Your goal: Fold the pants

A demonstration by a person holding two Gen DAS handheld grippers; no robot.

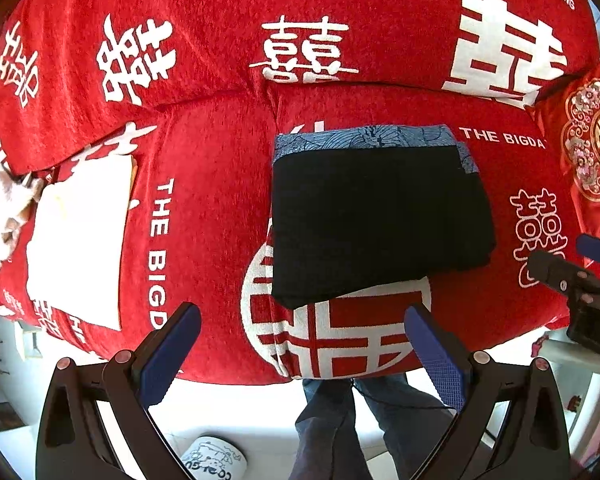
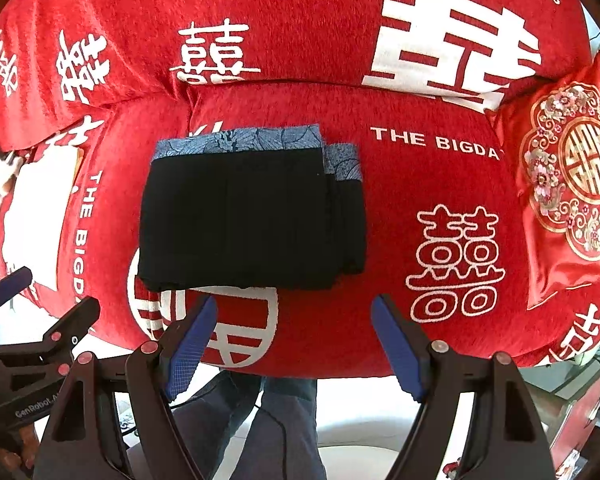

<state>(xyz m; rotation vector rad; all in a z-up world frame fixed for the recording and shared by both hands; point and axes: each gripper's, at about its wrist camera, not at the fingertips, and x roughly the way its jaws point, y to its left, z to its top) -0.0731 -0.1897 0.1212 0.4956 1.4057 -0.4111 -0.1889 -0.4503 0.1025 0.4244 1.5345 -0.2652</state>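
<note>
The black pants (image 1: 376,220) lie folded into a compact rectangle on the red sofa seat (image 1: 212,208), with a blue patterned waistband along the far edge. They also show in the right wrist view (image 2: 252,216). My left gripper (image 1: 304,344) is open and empty, held above the seat's front edge, just short of the pants. My right gripper (image 2: 294,340) is open and empty, also in front of the pants. The right gripper shows at the right edge of the left wrist view (image 1: 580,280). The left gripper shows at the left edge of the right wrist view (image 2: 32,320).
A white folded cloth (image 1: 80,240) lies on the seat to the left of the pants. A red embroidered cushion (image 2: 572,184) leans at the right end. The sofa back (image 2: 300,20) rises behind. The person's legs (image 1: 360,420) stand below on a white floor.
</note>
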